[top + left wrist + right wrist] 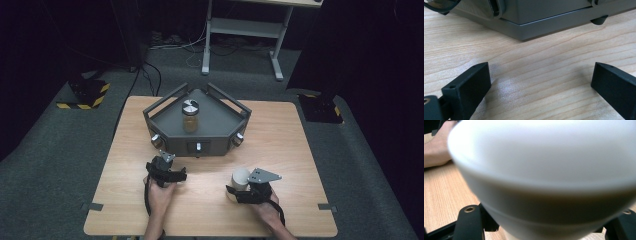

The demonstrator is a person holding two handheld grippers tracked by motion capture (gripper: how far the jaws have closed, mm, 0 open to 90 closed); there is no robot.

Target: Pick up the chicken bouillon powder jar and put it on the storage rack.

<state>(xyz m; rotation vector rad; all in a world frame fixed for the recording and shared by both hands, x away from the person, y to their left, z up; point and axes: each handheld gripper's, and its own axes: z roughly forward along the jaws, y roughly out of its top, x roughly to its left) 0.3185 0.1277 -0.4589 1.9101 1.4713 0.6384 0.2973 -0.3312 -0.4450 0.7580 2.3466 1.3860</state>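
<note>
**Right gripper pinching a white cup; left gripper spread over bare wood**

The right gripper (238, 192) is pinching a white cup (240, 178) low on its body, one black jaw sitting at each side of it in the right gripper view, where the cup (544, 177) is looming close and blurred. In the high view the cup is standing upright on the wooden table (300, 150), at the near right part of it, in front of the grey tray.

The left gripper (165, 167) is resting on the table with its jaws spread wide and nothing between them; in the left gripper view its tips (541, 85) are framing bare wood grain, just short of the tray's front wall.

That grey tray (220, 122), angular and railed, with knobs along its front, is sitting at the middle of the table, beyond both grippers. A jar (190, 116) with amber contents and a silver lid is standing upright inside it, well apart from the cup.

A person's left hand (436, 150) is lying on the wood behind the cup in the right gripper view.
</note>
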